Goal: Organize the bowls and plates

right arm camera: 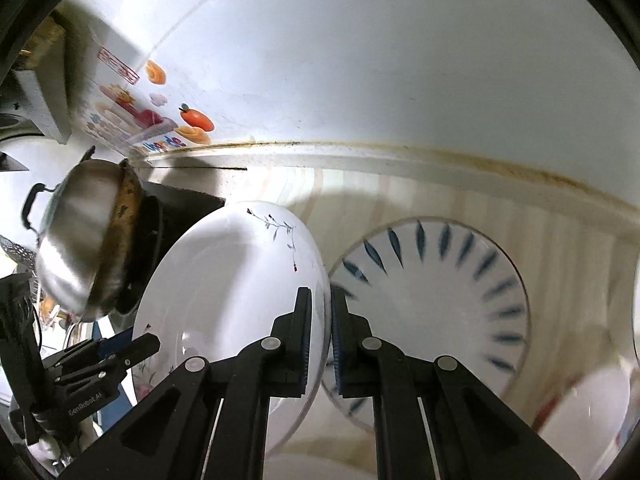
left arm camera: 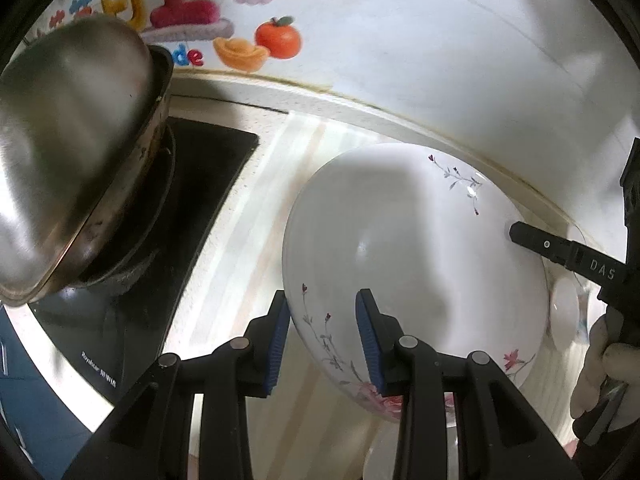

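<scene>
The left hand-held gripper (left arm camera: 323, 340) fills the bottom centre of the left wrist view, its blue-padded fingers (left arm camera: 280, 344) spread apart on either side of the rim of a white floral plate (left arm camera: 400, 248). The left pad sits outside the rim and the right pad over the plate's face; a gap shows between pads and plate, so this grip reads as loose rather than pressed tight. The plate stands tilted on edge at centre right of that frame, above the pale striped tabletop (left arm camera: 248, 220).

In the right wrist view the right hand-held gripper (right arm camera: 320, 340) rises from the bottom centre with its fingers nearly together, clamped on the right-hand edge of the same floral plate (right arm camera: 224, 280). The left hand-held gripper (right arm camera: 120, 350) appears at lower left of this frame, at the plate's opposite rim.

Just right of the floral plate, a second plate with blue leaf marks (right arm camera: 436, 300) lies on the tabletop (right arm camera: 560, 220), partly behind the right fingers. A steel pot (right arm camera: 80, 248) sits tipped at the left of the frame on a black stove (left arm camera: 200, 184). Cartoon stickers (left arm camera: 276, 36) dot the white wall (right arm camera: 360, 60) at upper left.
</scene>
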### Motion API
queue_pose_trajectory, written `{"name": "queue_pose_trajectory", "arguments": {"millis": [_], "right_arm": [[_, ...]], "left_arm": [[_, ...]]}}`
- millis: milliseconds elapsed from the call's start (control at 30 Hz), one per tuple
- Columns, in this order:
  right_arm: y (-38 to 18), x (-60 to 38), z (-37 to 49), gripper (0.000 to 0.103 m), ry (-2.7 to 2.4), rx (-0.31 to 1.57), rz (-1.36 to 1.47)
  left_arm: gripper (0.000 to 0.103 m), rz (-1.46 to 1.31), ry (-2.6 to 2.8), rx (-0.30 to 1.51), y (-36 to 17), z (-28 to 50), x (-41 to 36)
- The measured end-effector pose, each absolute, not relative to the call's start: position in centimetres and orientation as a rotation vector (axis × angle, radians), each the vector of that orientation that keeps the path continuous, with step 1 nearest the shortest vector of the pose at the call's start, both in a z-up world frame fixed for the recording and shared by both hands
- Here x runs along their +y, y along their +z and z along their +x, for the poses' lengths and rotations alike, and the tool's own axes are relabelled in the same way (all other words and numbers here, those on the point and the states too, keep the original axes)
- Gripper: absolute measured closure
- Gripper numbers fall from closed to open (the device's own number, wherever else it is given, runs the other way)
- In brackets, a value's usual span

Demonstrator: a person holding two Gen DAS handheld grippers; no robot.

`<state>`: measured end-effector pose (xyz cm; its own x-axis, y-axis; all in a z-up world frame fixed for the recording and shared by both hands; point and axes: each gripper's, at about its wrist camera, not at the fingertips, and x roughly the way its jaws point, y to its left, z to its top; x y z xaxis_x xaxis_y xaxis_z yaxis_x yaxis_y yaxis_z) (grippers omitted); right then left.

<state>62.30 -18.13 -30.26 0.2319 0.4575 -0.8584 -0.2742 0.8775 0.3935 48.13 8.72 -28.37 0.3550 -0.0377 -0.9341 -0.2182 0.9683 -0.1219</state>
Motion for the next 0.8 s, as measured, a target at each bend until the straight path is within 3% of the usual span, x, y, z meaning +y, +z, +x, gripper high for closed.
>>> {"name": "queue_pose_trajectory", "arguments": {"millis": [367,800], "right_arm": [[-27.9,-25.2,51.9,0.092,0.454,1.206,0.255],[-31.4,-31.5,43.2,0.092,0.392,1.282,0.322]], "left_arm": [[0.072,-0.173,0.024,1.209,-26.8,43.0,2.9],[0.072,-0.09,-0.06,1.307,-30.8,39.6,-1.6]]}}
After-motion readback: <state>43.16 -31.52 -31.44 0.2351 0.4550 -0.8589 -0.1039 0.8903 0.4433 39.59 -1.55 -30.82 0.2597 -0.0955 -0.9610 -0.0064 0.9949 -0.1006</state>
